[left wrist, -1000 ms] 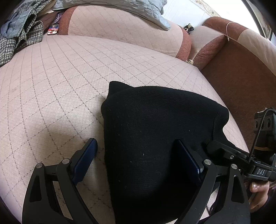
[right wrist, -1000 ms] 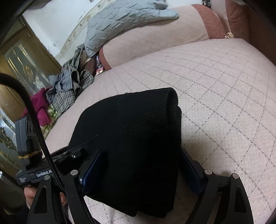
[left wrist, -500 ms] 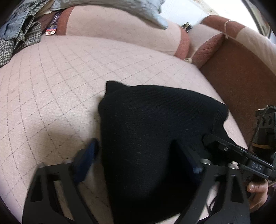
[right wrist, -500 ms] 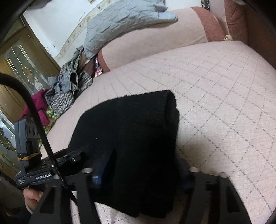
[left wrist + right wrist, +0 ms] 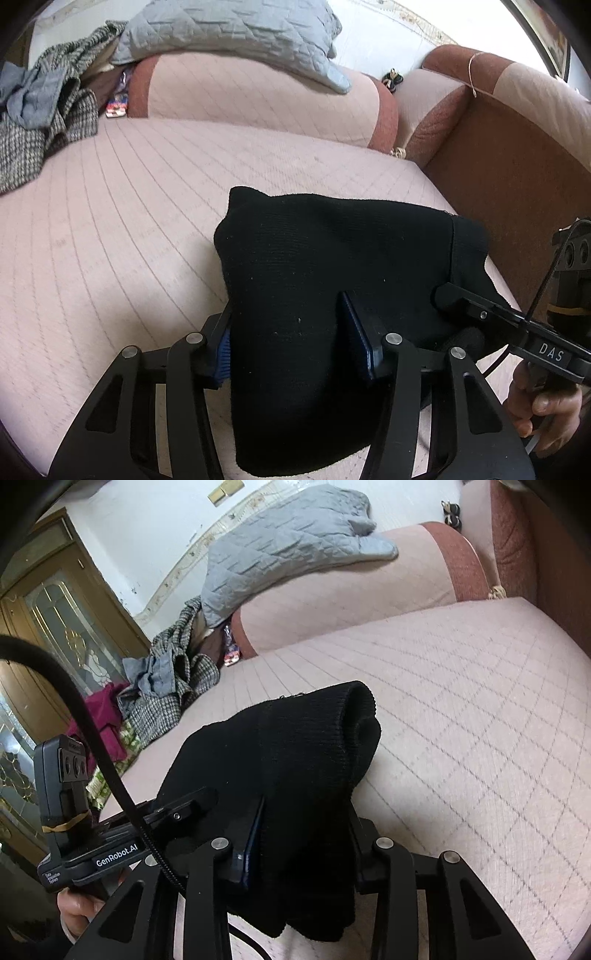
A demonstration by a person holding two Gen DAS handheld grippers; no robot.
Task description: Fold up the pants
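Left wrist: my left gripper (image 5: 291, 343) and right gripper (image 5: 303, 834) both pinch soft, floppy black pants (image 5: 332, 277) at near edge.

Near edge of black pants (image 5: 332, 295) cut off by frame bottom, right gripper fingers (image 5: 251, 849) half buried in cloth

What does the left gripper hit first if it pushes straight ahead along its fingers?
The black pants: the left gripper is already closed on their near edge, so more of the bundle lies right ahead. Past it comes the quilted seat cushion, then probably the backrest; depth is unclear.
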